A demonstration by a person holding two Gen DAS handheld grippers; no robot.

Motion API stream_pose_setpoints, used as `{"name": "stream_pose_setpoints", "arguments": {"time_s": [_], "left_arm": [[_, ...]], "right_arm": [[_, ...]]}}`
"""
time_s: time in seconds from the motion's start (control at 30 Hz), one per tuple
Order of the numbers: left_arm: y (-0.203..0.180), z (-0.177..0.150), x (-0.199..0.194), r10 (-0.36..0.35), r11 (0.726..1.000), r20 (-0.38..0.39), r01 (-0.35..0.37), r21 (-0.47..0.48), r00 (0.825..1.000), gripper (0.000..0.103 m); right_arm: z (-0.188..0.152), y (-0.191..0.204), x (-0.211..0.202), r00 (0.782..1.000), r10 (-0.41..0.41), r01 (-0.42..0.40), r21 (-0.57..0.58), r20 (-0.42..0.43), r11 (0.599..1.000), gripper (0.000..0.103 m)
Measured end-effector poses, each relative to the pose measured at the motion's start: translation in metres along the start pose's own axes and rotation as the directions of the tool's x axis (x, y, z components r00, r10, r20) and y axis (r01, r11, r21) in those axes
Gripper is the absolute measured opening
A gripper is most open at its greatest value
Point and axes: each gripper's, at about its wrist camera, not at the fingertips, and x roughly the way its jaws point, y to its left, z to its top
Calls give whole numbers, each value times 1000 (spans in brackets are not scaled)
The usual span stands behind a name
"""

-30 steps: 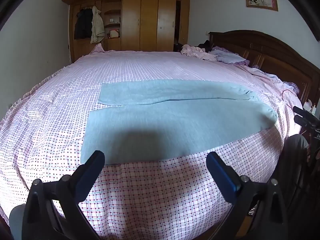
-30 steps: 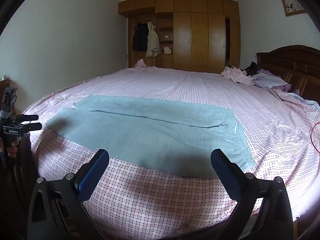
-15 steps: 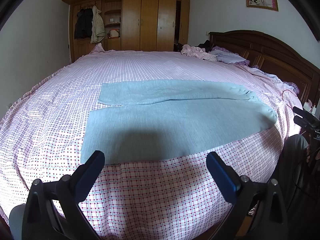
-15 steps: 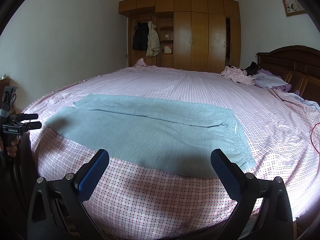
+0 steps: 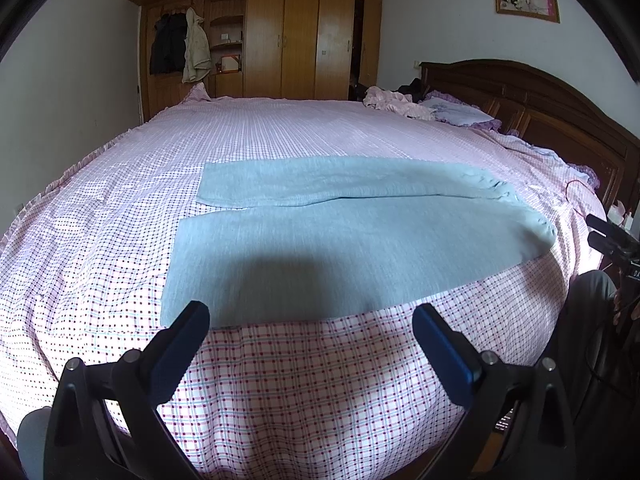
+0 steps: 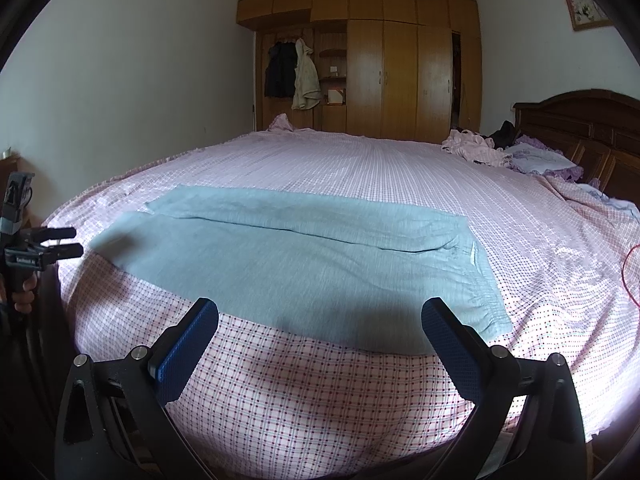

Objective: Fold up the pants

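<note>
Because the light blue soft-knit pants (image 5: pixel 352 248) lie flat across the pink-and-white checked bedspread (image 5: pixel 320 380) with their long axis running left to right in front of me, the coming move depends on which end sits before which tool. My left gripper (image 5: pixel 311 344), a black two-finger tool with blue pads, has its jaws spread wide and holds nothing; it hangs off the near edge of the bed, just short of the near hem of the pants. From its camera, the two leg cuffs lie to the left and the gathered waistband (image 5: pixel 536 224) lies far to the right, so the left tool is the nearer one to the cuff end. My right gripper (image 6: pixel 320 336), of the same build, is likewise wide apart and empty. From its camera, the elastic waistband (image 6: pixel 486 300) sits just ahead and to the right of the tool, and the cuffs trail away to the left, where the other tool appears at the frame edge. The right tool is therefore nearer the waist end. The two legs lie side by side, the far leg (image 5: pixel 332 184) beyond the near leg (image 5: pixel 320 264), with a narrow seam of shadow between them and a small gap opening at the cuffs. I judge that no fold is started. A lengthwise fold would require each tool to reach forward over the near leg, grip its own end, and carry one leg onto the other; the knit looks limp, so uneven lifts could skew the edges.
</note>
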Motion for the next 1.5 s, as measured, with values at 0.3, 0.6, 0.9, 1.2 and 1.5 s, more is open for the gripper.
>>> {"name": "stream_pose_setpoints", "arguments": {"time_s": [0.3, 0.6, 0.9, 1.2, 1.5], "left_arm": [[-3, 78, 4, -27, 999, 11, 27, 18, 1000, 103], [-3, 172, 94, -91, 993, -2, 91, 78, 996, 103], [-5, 205, 247, -97, 939, -174, 148, 310, 980, 103], [-19, 204, 331, -179, 932, -289, 256, 255, 940, 102], [-50, 190, 351, -164, 873, -345, 299, 385, 924, 92]], "right_arm": [[62, -60, 21, 974, 162, -202, 284, 156, 937, 98], [139, -91, 125, 993, 48, -45, -30, 104, 999, 98], [160, -105, 284, 949, 181, -232, -186, -258, 955, 65], [136, -83, 343, 862, 236, -346, -181, -448, 921, 55], [131, -78, 361, 860, 241, -366, -216, -449, 905, 56]]}}
